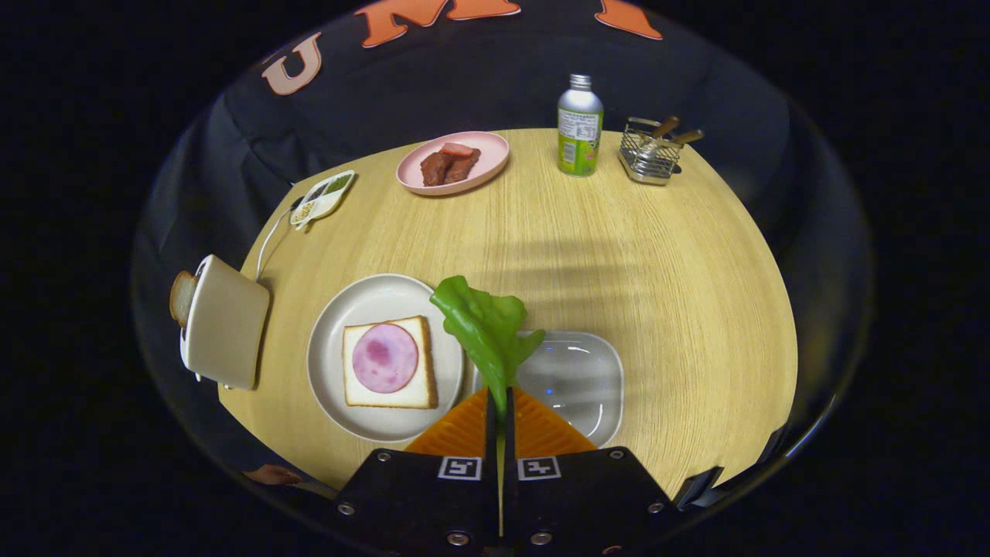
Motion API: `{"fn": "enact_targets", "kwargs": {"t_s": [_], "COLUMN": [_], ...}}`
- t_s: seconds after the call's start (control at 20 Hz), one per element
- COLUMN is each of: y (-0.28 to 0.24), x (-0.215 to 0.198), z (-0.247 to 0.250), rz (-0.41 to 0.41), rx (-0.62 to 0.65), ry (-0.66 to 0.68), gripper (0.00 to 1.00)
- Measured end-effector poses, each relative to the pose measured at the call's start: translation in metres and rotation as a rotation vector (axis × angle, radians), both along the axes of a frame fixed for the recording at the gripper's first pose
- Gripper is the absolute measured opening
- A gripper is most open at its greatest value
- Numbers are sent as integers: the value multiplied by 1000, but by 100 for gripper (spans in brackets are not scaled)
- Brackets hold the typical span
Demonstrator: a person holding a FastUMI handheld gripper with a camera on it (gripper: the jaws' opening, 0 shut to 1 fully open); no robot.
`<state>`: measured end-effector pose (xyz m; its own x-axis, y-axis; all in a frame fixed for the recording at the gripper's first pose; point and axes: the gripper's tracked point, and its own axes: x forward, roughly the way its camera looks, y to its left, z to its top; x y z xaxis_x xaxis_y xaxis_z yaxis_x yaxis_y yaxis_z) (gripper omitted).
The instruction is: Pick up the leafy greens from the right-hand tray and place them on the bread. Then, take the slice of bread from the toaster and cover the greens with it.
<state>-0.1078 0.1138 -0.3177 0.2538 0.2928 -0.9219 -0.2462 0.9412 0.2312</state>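
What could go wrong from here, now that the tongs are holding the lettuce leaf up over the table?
1. The tongs pinch the lettuce leaf only at its stem end, so it may slip out or flop before it reaches the bread slice.
2. The ham lies loose on the bread; a dragging leaf could shift it.
3. The leaf hangs between the plate and the clear tray, so a hasty release could miss the bread.

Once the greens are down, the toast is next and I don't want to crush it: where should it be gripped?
The hand-held gripper is shut on the leafy greens. Grip the bread slice by its exposed part, probably coming in along the slot of the toaster, fingers on its flat faces.
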Motion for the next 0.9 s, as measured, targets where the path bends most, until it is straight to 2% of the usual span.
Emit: {"fn": "enact_targets", "kwargs": {"t_s": [0.55, 0.9], "y": [82, 112], "x": [-3, -12], "z": [-5, -23], "rz": [127, 156], "rx": [49, 56], "ry": [20, 77], "gripper": [3, 5]}}
